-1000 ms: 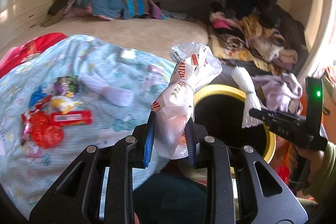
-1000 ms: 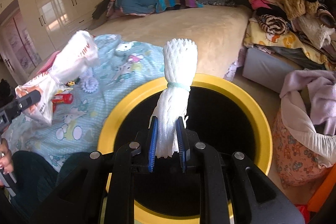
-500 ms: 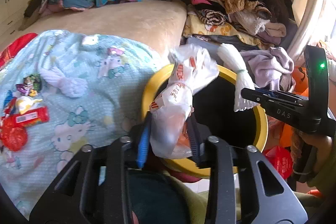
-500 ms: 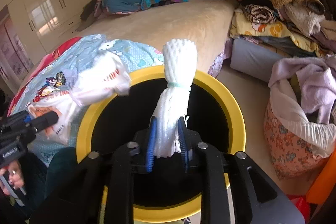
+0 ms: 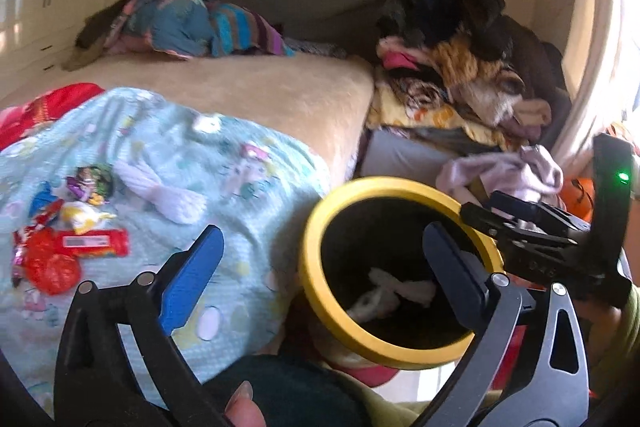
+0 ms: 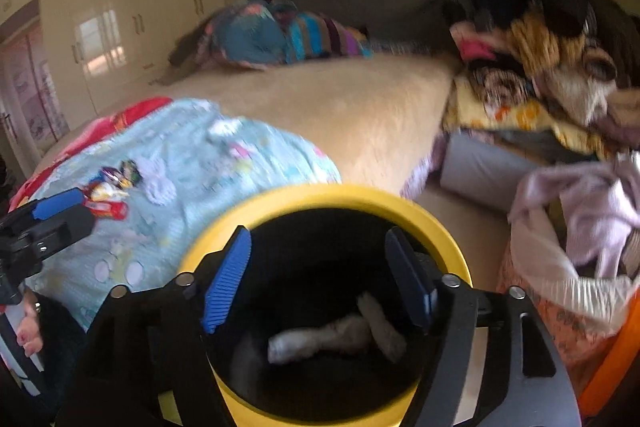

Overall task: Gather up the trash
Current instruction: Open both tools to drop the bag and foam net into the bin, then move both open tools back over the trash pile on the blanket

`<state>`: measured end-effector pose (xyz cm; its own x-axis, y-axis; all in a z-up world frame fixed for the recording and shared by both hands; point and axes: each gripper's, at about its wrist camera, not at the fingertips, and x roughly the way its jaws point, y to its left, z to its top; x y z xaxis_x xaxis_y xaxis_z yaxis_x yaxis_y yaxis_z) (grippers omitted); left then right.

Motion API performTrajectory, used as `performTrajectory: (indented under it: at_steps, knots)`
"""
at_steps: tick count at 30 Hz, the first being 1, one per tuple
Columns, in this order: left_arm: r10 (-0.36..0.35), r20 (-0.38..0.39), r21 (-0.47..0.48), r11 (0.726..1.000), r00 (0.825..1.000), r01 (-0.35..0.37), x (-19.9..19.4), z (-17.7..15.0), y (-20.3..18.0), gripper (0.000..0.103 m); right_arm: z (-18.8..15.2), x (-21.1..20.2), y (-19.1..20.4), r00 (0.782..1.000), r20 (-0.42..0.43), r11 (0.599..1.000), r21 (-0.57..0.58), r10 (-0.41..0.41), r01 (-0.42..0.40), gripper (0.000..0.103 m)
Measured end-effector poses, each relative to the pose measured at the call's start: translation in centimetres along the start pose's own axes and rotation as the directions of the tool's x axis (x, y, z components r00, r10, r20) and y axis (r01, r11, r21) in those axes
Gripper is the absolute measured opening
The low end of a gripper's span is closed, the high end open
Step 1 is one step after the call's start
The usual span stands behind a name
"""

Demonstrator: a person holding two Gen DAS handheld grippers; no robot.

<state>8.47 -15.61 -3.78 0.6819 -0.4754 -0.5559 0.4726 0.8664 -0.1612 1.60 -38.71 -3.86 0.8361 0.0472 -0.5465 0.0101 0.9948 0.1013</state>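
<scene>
Fingers on the left gripper are standing wide apart w/ nothing between them, jaws just having been opening; the right gripper is likewise gaping & empty, its jaws having just been opening too, hanging right over the yellow-rimmed bin. Down inside, pale trash pieces are lying on the dark bottom, so the drop step is looking done, I'd say. Further out, on the blue cartoon blanket, more rubbish is waiting: red wrappers, small colourful packets, a white foam net, all well apart from the bin. Next move is probably calling for swinging both grippers back toward that pile, approaching low & closing on the loose wrappers. Beyond, clothes heap by the wall.
</scene>
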Motion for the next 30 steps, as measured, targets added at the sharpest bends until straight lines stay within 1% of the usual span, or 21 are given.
performTrajectory:
  at_steps: [2,5,12,22,30]
  knots:
    - [0.013,0.011,-0.019,1.0,1.0,-0.013,-0.5,0.2,0.7,0.092,0.6,-0.5,0.9,0.999,0.03,1.0,-0.017,0.016,-0.016,0.073]
    - [0.034,0.027,-0.058,0.998,0.999,-0.032,-1.3,0.4,1.8,0.092,1.2,-1.0,2.1,0.998,0.054,0.998,-0.046,0.044,-0.041,0.077]
    - [0.081,0.065,-0.12,0.99,0.995,-0.073,-3.0,0.6,3.9,0.092,1.7,-1.6,5.3,0.993,0.076,0.99,-0.113,0.091,-0.082,0.082]
    - [0.146,0.106,-0.176,0.976,0.984,-0.126,-5.2,0.9,6.1,0.092,2.0,-1.3,8.3,0.986,0.071,0.978,-0.155,0.151,-0.139,0.084]
    - [0.215,0.144,-0.218,0.959,0.966,-0.181,-7.2,1.1,8.3,0.092,2.5,-0.4,11.1,0.977,0.054,0.966,-0.171,0.208,-0.196,0.084]
